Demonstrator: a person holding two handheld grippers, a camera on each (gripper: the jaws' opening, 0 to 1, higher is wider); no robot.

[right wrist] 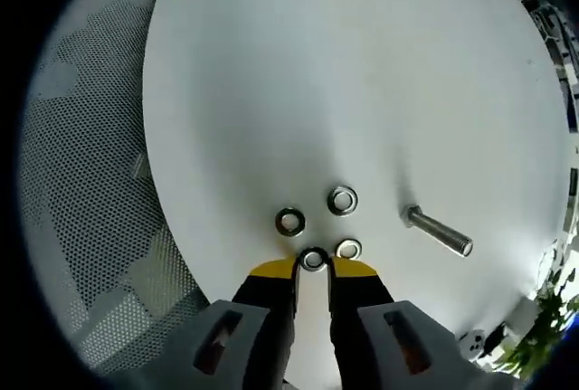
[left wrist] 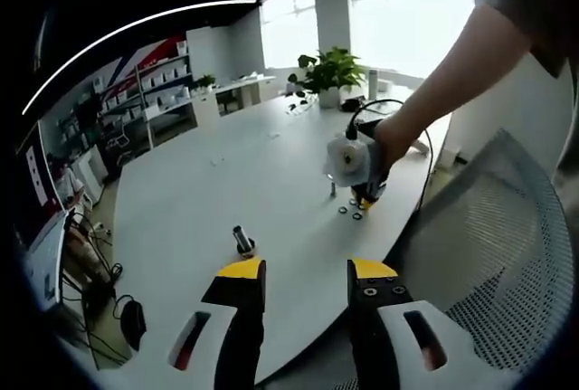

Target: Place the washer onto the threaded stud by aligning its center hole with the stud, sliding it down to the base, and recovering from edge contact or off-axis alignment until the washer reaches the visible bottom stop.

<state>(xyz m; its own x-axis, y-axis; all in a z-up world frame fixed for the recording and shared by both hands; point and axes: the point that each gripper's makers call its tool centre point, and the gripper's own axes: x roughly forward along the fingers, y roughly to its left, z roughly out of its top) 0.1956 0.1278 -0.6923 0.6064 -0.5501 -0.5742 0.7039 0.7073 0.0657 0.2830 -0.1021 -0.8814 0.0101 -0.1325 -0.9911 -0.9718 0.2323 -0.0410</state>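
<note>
The washer [right wrist: 313, 260] that the right gripper [right wrist: 314, 269] is working on lies flat on the white table [right wrist: 271, 91] at lower centre of the right gripper view, sitting right between the two yellow jaw tips. The jaws stand close on either side of it, but whether they actually pinch it or only flank it cannot be told from here. Three more ring-shaped pieces lie close around it: one [right wrist: 348, 249] just beside it to the right, one [right wrist: 289, 222] up and to the left, and one [right wrist: 342, 200] above. A loose bolt [right wrist: 440, 232] lies on its side to the right of the group.

The threaded stud [left wrist: 242, 239] stands upright on its base left of centre in the left gripper view, just above the left gripper [left wrist: 308, 280], whose jaws are apart and hold nothing. In that same view the right gripper [left wrist: 365, 198] is down at the table right of centre, well apart from the stud, held by a person's hand [left wrist: 394, 141].

The likely troubles start with the pick: a thin washer flat on a smooth top can slip from the tips, or the jaws can nudge the neighbouring ring and catch that too. Later, a tilted washer would probably land its edge on the stud's top and hang there instead of dropping to the base.
</note>
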